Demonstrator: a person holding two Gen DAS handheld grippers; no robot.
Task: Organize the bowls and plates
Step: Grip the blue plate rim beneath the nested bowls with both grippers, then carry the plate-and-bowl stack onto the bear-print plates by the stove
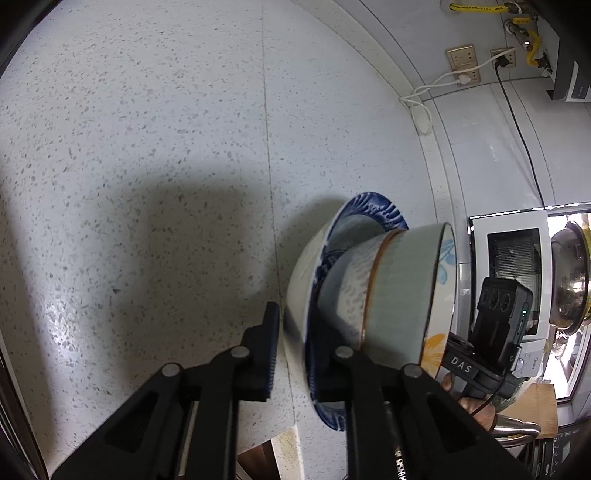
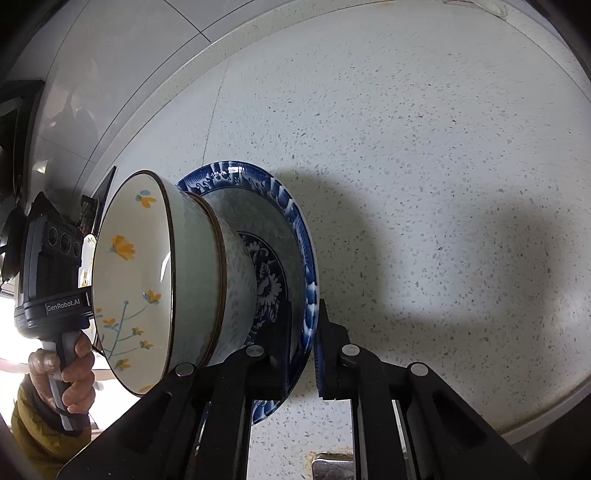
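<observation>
A stack of dishes is held between both grippers above the speckled counter. A blue-patterned plate (image 1: 373, 210) (image 2: 295, 236) carries a grey speckled bowl (image 1: 347, 288) (image 2: 240, 280), with a floral bowl (image 1: 406, 280) (image 2: 133, 280) nested on top. My left gripper (image 1: 295, 350) is shut on the plate's rim. My right gripper (image 2: 301, 350) is shut on the plate's rim at the opposite side. The other hand-held gripper shows beyond the stack in each view.
A speckled white counter (image 1: 147, 147) (image 2: 443, 147) lies beneath. Wall sockets with cables (image 1: 465, 62) and a yellow gas pipe (image 1: 480, 7) are on the back wall. A microwave (image 1: 517, 258) and a steel pot (image 1: 570, 273) stand at the right. A tiled wall (image 2: 110, 55) rises at the left.
</observation>
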